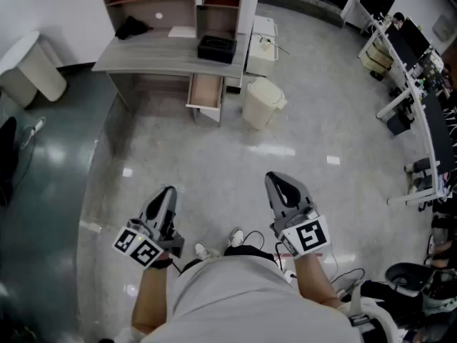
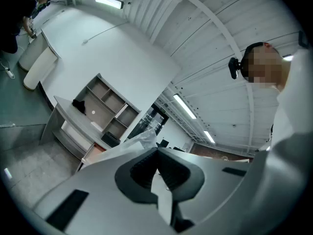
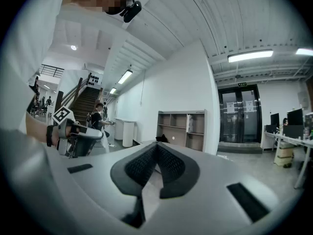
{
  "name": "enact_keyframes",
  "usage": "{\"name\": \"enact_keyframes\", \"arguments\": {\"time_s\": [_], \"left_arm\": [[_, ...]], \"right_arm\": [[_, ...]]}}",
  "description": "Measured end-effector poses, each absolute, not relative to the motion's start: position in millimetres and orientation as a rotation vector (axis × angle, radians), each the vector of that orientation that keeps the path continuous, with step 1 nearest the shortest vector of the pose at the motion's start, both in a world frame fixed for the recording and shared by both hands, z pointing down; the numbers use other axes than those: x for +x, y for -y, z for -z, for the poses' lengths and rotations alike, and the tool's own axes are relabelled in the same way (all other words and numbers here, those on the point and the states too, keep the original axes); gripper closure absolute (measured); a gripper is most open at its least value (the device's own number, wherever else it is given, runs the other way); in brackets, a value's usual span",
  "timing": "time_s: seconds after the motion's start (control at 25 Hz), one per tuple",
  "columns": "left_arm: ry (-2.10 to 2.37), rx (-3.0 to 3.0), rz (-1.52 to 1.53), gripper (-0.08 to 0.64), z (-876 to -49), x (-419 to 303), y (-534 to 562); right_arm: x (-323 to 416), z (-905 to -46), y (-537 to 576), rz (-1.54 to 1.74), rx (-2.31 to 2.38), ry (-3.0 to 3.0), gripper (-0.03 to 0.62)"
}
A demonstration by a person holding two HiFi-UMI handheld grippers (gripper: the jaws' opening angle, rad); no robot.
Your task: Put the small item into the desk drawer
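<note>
Distance explains most of the posture: the person stands out on the open floor [image 1: 214, 156], well apart from the desk [image 1: 143, 54], with both tools carried level and pointing ahead at it. That reads as an approach, not a placing. The left gripper [image 1: 168, 191] has its jaws closed, pads meeting at the tips. The right gripper [image 1: 275, 179] is likewise closed, pad against pad, with nothing between them. Shut jaws suit carrying or plain travel, since nothing calls for an open jaw at this range.

The drawer [image 1: 206, 90] stands pulled out from under the front edge of the tabletop, toward its right end. Its inside looks bare, so the target seems ready to receive and no opening step appears to be left. Just beside it, off the desk's right front corner, a pale bin [image 1: 261, 103] stands on the floor.

The small item itself I cannot pin down. In the left gripper view a crinkled bit of clear film [image 2: 138, 141] shows right at the jaw tips. It may be a thin packet pinched there, or only the bin's liner beyond, and the views do not settle which. On the tabletop, a black box [image 1: 216, 48] sits near the front edge at the right end, above the drawer, and a dark cloth [image 1: 132, 27] lies toward the back left. Either could be a candidate too. My judgement is that the task is early, with reaching the desk the step in hand
</note>
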State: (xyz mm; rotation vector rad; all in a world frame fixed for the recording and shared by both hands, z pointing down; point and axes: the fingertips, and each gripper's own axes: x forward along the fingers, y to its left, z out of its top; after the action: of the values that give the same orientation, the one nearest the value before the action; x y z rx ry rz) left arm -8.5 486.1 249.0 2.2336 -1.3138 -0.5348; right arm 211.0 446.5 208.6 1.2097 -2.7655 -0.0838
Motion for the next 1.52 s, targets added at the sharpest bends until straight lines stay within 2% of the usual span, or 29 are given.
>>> {"name": "enact_keyframes", "arguments": {"time_s": [0.8,1.28,1.52], "left_arm": [[1.506,2.191,0.478,0.543,-266.4,48.0,-448.4],[1.459,2.175,0.454,0.543,-298.1,38.7,-355.9],[1.412,2.198,0.443,0.543,-303.7,-0.4,-261.9]], "right_arm": [[297.5,-232.6,-405.9,-0.019,1.172,2.843,0.569],[287.0,-261.0,-331.8,-0.066,1.190,2.755,0.569],[242.3,-262.6,-244.1,-0.066,1.218,2.712,0.569]]}}
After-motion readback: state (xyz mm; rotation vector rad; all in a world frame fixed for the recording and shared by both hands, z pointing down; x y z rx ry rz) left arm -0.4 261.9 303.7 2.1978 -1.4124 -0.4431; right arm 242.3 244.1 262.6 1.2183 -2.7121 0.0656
